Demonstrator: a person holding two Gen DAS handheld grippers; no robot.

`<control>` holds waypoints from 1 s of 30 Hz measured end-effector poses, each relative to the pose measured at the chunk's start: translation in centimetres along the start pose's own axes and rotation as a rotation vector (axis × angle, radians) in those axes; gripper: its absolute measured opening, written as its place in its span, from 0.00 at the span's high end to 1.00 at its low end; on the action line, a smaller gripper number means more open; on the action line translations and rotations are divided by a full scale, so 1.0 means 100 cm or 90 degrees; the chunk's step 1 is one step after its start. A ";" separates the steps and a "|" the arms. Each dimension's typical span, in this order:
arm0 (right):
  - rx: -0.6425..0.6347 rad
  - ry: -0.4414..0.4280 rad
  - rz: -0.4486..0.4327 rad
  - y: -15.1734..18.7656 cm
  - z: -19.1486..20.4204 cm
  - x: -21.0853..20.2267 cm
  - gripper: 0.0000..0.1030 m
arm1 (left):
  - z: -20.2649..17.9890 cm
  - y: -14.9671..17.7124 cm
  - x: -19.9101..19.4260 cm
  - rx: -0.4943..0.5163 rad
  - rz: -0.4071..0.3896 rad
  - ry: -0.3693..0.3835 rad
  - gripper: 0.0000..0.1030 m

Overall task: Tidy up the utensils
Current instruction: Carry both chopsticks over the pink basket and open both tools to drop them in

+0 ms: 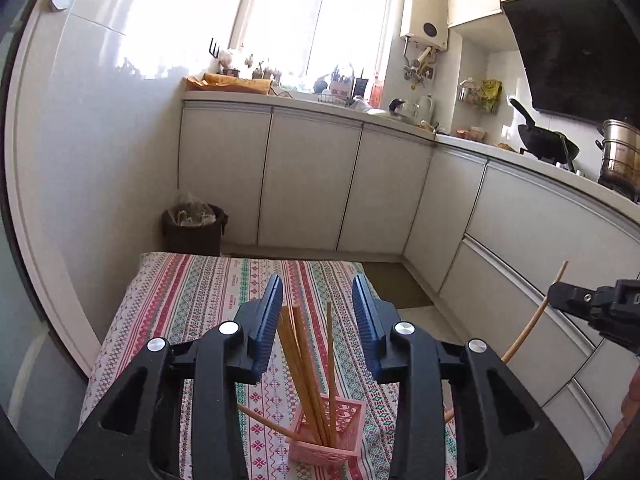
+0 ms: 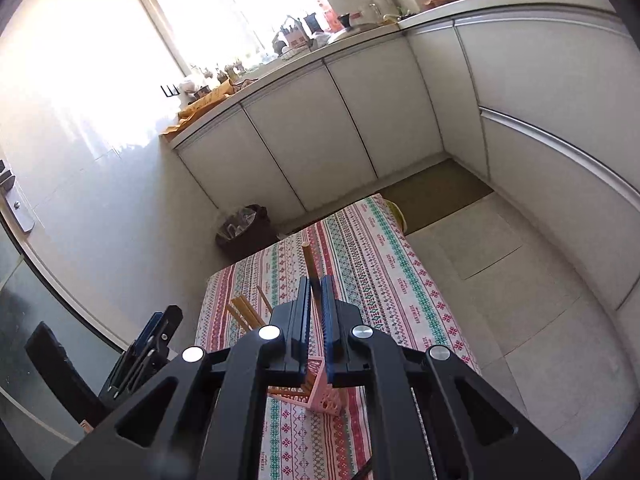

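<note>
A small pink perforated plastic basket (image 1: 327,434) is standing on the table covered with a striped, patterned red, green and white cloth (image 1: 192,300), and it serves as the landmark here. Several long light-brown wooden chopsticks (image 1: 306,376) are standing upright in the basket, leaning slightly, and one more chopstick (image 1: 264,420) is lying tilted over the basket's left rim.

The left gripper (image 1: 318,304) is hovering just above the basket with its blue-padded jaws standing apart; the upright chopsticks are rising between the pads, and no pad is pressing on them, so it is released.

The right gripper (image 2: 316,292) is hanging above and to the right of the basket, its jaws clenched on a single wooden chopstick (image 2: 309,260) that is sticking up past the fingertips; in the left wrist view its other end slants down toward the table, right of the basket.

Beyond the basket, a dark waste bin (image 1: 194,226) is sitting on the floor against white kitchen cabinets (image 1: 308,176).
</note>
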State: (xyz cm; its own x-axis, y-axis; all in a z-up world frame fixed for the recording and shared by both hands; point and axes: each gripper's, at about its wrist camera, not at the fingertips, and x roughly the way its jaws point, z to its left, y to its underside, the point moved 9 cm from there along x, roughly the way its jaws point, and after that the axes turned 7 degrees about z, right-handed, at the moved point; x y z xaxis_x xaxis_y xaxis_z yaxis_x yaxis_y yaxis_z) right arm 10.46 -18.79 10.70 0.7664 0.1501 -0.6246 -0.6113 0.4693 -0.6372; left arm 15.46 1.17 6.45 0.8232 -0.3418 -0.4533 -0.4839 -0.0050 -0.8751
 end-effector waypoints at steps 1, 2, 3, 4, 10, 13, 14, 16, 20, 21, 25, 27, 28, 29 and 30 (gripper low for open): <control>-0.003 -0.002 0.001 0.000 0.004 0.002 0.94 | 0.002 -0.004 -0.008 -0.004 -0.011 0.000 0.65; -0.006 -0.005 0.002 0.000 0.008 0.003 0.94 | 0.004 -0.009 -0.014 -0.008 -0.019 -0.001 0.64; -0.010 -0.006 0.002 0.000 0.012 0.004 0.94 | 0.006 -0.013 -0.021 -0.011 -0.027 -0.003 0.63; -0.014 -0.008 0.001 0.000 0.016 0.006 0.94 | 0.009 -0.016 -0.028 -0.013 -0.035 -0.006 0.62; -0.031 -0.015 0.008 0.002 0.041 0.020 0.94 | 0.021 -0.027 -0.053 -0.022 -0.067 -0.013 0.61; -0.043 -0.009 0.018 0.008 0.048 0.034 0.93 | 0.028 -0.028 -0.056 -0.028 -0.068 -0.017 0.61; -0.050 -0.003 0.029 0.013 0.049 0.042 0.92 | 0.030 -0.029 -0.055 -0.028 -0.064 -0.019 0.61; -0.047 0.012 0.060 0.025 0.045 0.058 0.73 | 0.034 -0.029 -0.055 -0.030 -0.061 -0.024 0.61; -0.034 0.024 0.066 0.037 0.037 0.068 0.65 | 0.041 -0.029 -0.057 -0.035 -0.061 -0.028 0.61; -0.031 0.024 0.064 0.038 0.036 0.068 0.65 | 0.042 -0.029 -0.057 -0.035 -0.060 -0.028 0.61; -0.025 0.026 0.054 0.037 0.032 0.061 0.65 | 0.039 -0.025 -0.057 -0.029 -0.051 -0.027 0.60; -0.023 0.027 0.049 0.037 0.030 0.057 0.65 | 0.034 -0.023 -0.057 -0.022 -0.047 -0.026 0.60; -0.022 0.029 0.046 0.038 0.028 0.054 0.65 | 0.032 -0.022 -0.057 -0.018 -0.046 -0.026 0.59; -0.020 0.030 0.046 0.038 0.026 0.052 0.65 | 0.029 -0.022 -0.057 -0.013 -0.045 -0.024 0.57; -0.019 0.030 0.046 0.039 0.025 0.050 0.65 | 0.026 -0.021 -0.058 -0.009 -0.043 -0.024 0.53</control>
State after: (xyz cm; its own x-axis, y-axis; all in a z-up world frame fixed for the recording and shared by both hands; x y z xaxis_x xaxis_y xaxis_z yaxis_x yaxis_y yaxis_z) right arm 12.37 -14.03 6.19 0.7106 0.1411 -0.6893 -0.6704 0.4331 -0.6025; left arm 12.51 5.57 10.48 0.8645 -0.3048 -0.3996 -0.4308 -0.0400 -0.9015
